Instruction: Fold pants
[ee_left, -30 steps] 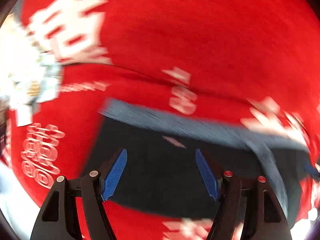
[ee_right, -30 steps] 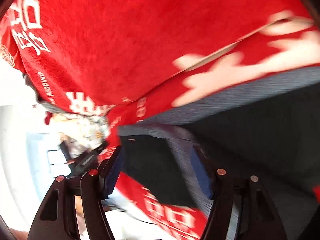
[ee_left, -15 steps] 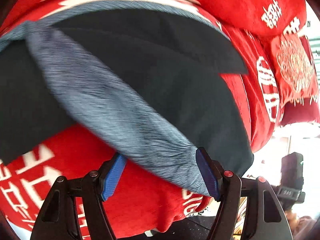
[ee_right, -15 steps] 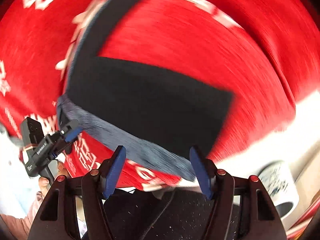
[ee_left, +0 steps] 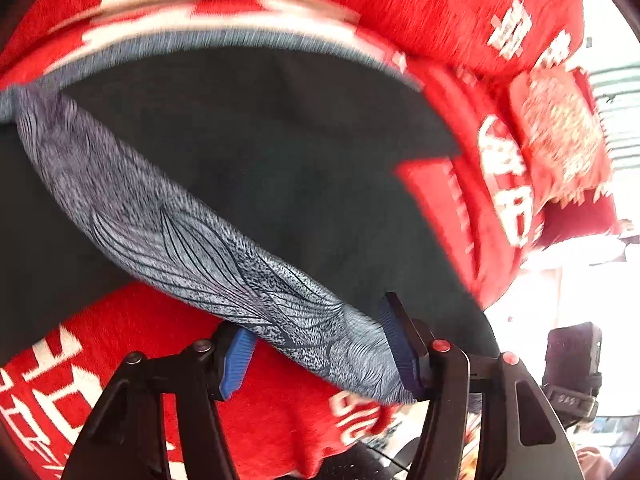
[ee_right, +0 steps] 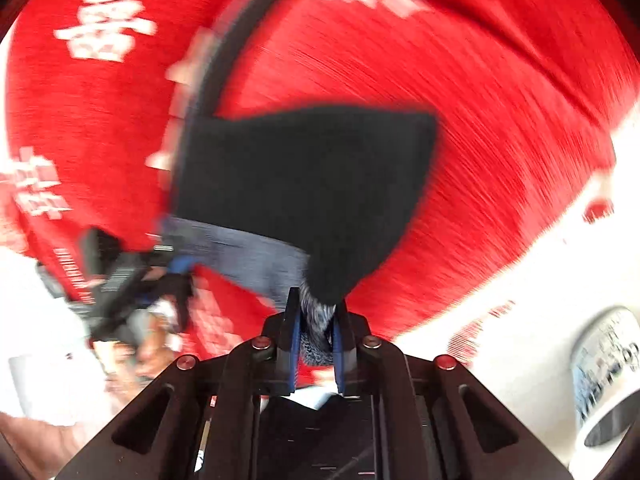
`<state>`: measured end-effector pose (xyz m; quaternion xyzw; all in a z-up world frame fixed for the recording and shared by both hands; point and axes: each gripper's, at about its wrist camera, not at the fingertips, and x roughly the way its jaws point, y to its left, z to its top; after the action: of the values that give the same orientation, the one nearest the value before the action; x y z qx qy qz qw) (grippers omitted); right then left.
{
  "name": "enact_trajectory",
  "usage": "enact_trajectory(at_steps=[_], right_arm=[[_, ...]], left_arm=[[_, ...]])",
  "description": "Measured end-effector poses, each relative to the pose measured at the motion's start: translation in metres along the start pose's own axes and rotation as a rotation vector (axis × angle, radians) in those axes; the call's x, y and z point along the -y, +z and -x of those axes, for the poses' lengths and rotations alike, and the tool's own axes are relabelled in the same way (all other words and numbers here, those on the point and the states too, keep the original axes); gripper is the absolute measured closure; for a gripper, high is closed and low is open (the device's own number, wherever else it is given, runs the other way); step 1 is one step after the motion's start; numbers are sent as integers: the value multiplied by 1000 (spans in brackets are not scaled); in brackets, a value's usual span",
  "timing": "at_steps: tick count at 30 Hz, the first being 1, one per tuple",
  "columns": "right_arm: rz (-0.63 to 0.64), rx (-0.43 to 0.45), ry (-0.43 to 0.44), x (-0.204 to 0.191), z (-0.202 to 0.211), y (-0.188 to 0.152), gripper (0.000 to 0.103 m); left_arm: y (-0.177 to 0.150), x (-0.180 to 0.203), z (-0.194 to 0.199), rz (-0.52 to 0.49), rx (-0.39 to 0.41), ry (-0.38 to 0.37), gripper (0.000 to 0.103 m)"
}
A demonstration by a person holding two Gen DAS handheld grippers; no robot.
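Note:
Dark pants (ee_left: 280, 160) with a grey patterned waistband (ee_left: 180, 240) lie on red bedding (ee_left: 100, 380). My left gripper (ee_left: 316, 320) straddles one end of that band. Its jaws are closing with the band lying flat between the blue pads, not pinched. In the right wrist view the pants (ee_right: 304, 184) are pulled up to a point. My right gripper (ee_right: 317, 300) is shut on a bunched grey corner of the waistband (ee_right: 248, 252), its jaws still tightening. The left gripper (ee_right: 132, 280) shows blurred at the band's other end, held by a hand (ee_right: 148, 344).
The red bedding (ee_right: 480, 120) carries white printed characters and ends close in front of both grippers. A red embroidered cushion (ee_left: 560, 132) lies at the far right. A white printed cylinder (ee_right: 608, 368) stands off the bed at the lower right.
The right jaws have gone from wide apart to shut on the waistband corner, lifting the cloth. The left jaws have narrowed around the band's end. Both views swung a long way early, then settled.

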<state>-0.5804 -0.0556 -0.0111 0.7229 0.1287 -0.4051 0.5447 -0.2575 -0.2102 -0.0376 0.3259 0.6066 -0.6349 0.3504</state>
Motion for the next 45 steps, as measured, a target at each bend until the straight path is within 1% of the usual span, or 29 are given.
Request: enact_trajectory(at_steps=[3, 6, 7, 10, 11, 12, 13, 14, 15, 16, 17, 20, 22, 23, 24, 26, 28, 29, 30, 32, 33, 34, 36, 37, 38, 40, 42, 43, 45], right_arm=[[75, 56, 53, -38, 20, 44, 89], [134, 111, 104, -72, 33, 103, 89], [150, 121, 115, -82, 35, 128, 89], [186, 110, 101, -102, 26, 199, 89], [186, 100, 90, -106, 19, 221, 87], [177, 90, 78, -109, 13, 236, 82], [162, 71, 47, -116, 3, 257, 79], [153, 58, 17, -115, -5, 273, 60], [154, 54, -27, -118, -12, 290, 36], [173, 61, -66, -120, -17, 301, 32], [204, 65, -90, -126, -18, 308, 32], [240, 79, -98, -127, -11, 303, 32], [217, 71, -146, -109, -10, 287, 33], [190, 59, -162, -95, -14, 278, 38], [157, 35, -167, -78, -21, 272, 48], [81, -15, -163, -54, -40, 268, 57], [-5, -23, -129, -32, -63, 271, 62], [-35, -18, -116, -27, -72, 274, 72], [-62, -11, -103, -24, -81, 278, 98], [-32, 21, -80, -33, -77, 276, 98], [23, 29, -90, -41, -70, 271, 98], [41, 18, -112, -42, -67, 267, 98], [51, -46, -184, -33, -70, 258, 96], [52, -62, -204, -27, -69, 255, 93], [41, -57, -213, -23, -67, 255, 93], [-14, -3, -120, -15, -58, 255, 88], [-60, 43, -69, -10, -58, 259, 61], [-92, 56, -46, -7, -64, 263, 59], [-173, 48, 7, 2, -82, 272, 61]], left_arm=[[23, 10, 16, 0, 63, -15, 42], [61, 24, 24, -15, 135, -5, 42], [72, 27, 25, -20, 156, 2, 42], [125, 39, 30, -15, 267, 69, 42], [141, 36, 34, -4, 293, 87, 41], [151, 36, 34, 2, 307, 102, 41], [164, 35, 37, 7, 325, 125, 41], [176, 35, 38, 6, 342, 154, 41], [185, 34, 39, 0, 355, 183, 41], [189, 34, 41, -6, 361, 211, 41], [189, 32, 45, -11, 364, 231, 41], [178, 24, 45, -9, 338, 300, 41], [160, 15, 39, 7, 299, 353, 41], [148, 7, 34, 20, 272, 383, 41], [136, -2, 27, 36, 244, 411, 41], [118, -17, 13, 74, 189, 445, 41], [105, -31, 0, 121, 147, 462, 41], [100, -38, -6, 139, 135, 479, 41], [94, -40, -8, 142, 130, 495, 41], [89, -44, -8, 140, 127, 515, 41], [86, -46, -7, 140, 123, 519, 41], [82, -48, -10, 140, 111, 525, 41], [78, -49, -9, 132, 103, 531, 41], [77, -48, -8, 127, 98, 539, 41], [76, -48, -6, 129, 93, 540, 41], [74, -49, -4, 140, 98, 533, 41], [71, -52, -4, 147, 98, 534, 41], [69, -53, -4, 146, 105, 536, 41], [68, -51, -6, 140, 109, 547, 41]])
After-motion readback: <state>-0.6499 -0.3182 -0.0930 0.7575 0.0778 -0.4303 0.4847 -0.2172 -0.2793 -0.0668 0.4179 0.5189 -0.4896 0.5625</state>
